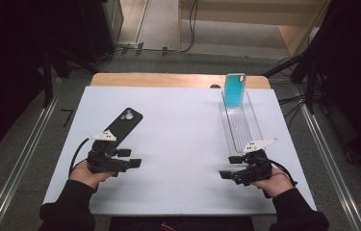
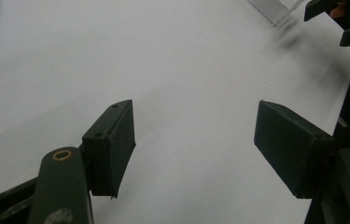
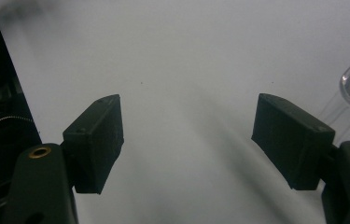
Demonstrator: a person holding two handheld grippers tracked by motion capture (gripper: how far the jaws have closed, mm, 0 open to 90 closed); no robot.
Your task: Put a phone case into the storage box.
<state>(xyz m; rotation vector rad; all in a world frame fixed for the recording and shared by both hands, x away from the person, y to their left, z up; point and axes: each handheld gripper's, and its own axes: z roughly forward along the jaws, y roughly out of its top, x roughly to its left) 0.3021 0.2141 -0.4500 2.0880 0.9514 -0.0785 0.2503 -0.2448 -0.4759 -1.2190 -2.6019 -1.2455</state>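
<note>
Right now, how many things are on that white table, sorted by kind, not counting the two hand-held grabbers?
Phones: 1, a black phone lying flat near the left gripper.
Phone cases: 1, a turquoise case standing at the tray's far end.
Trays: 1, a clear tray just beyond the right gripper.
Total: 3

Phone (image 1: 124, 123) left, case (image 1: 235, 90) in tray (image 1: 243, 130) right

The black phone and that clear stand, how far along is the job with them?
Nothing looks done yet. The black phone lies flat on the white table, apart from the clear stand, where a blue phone already leans upright at the far end. Nothing is in hand: the left gripper and right gripper are both open and hold nothing. Picking up the black phone probably comes next.
</note>
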